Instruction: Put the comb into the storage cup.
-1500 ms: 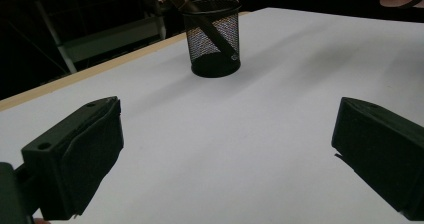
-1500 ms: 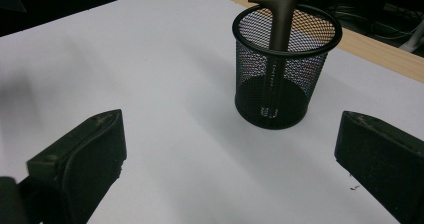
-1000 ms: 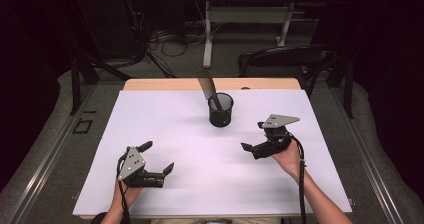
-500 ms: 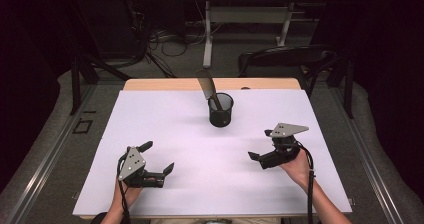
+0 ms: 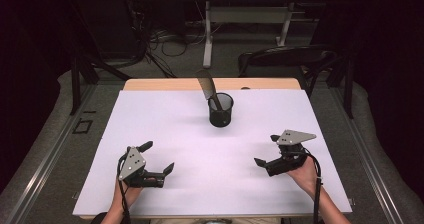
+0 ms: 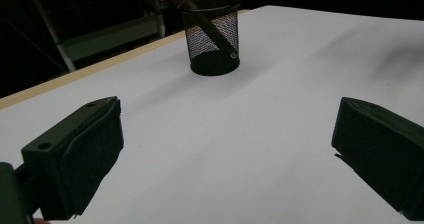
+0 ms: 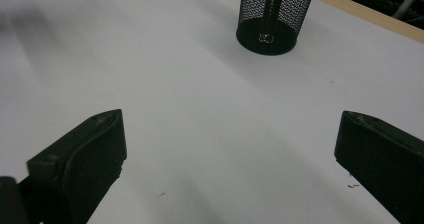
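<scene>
High view: nearest the person, the left gripper (image 5: 158, 157) rests low on the white sheet (image 5: 165, 119) at the near left, jaws spread wide with nothing between them. The right gripper (image 5: 267, 150) sits at the near right, held just off the sheet, its jaws also spread and empty. Both are well apart from anything to grasp.

Farther out, past the middle of the sheet, stands the mesh cup (image 5: 220, 110), upright, with a dark-handled tool (image 5: 209, 87) leaning in it; the handle slants up and away to the left, well above the rim. In the left gripper view the cup (image 6: 210, 35) is ahead and slightly left of centre, the handle (image 6: 205, 21) crossing it diagonally. In the right gripper view the cup (image 7: 274, 15) lies ahead and to the right, its top cut off by the frame.

Risks, as I judge them: the cup looks light and narrow-based, and the tool's lean puts weight on one side. A gripper closing on the handle and pulling sideways rather than along its slant could drag the rim and tip the cup. Coming in low with jaws this wide, a jaw could knock the mesh wall and slide the cup across the smooth sheet. A grasp high on the handle may let the tool pivot and slip. Steadying the cup with the other gripper would reduce all three.
</scene>
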Available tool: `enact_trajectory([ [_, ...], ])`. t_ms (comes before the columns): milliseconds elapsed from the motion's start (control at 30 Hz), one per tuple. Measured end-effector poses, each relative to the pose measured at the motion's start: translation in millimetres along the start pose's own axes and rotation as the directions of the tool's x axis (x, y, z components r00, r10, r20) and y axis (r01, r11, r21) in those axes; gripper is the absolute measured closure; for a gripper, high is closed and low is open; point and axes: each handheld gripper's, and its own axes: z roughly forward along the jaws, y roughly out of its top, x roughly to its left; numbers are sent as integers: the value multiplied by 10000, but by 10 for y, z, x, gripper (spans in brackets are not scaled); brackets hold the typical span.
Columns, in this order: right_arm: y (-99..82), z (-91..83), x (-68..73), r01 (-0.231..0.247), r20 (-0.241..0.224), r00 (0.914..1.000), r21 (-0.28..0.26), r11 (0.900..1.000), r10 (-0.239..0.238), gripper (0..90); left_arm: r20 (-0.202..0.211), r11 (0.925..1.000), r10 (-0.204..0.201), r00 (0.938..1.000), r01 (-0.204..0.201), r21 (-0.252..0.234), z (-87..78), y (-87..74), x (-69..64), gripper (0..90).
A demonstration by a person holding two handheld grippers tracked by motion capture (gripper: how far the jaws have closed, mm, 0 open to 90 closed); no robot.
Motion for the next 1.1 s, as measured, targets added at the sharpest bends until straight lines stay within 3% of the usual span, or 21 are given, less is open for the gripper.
enact_trajectory([
  [1100, -324, -231, 84, -141, 541, 9984, -226, 9996, 153, 0, 20, 9999, 3, 10000, -3, 100, 12, -10, -16, 1],
])
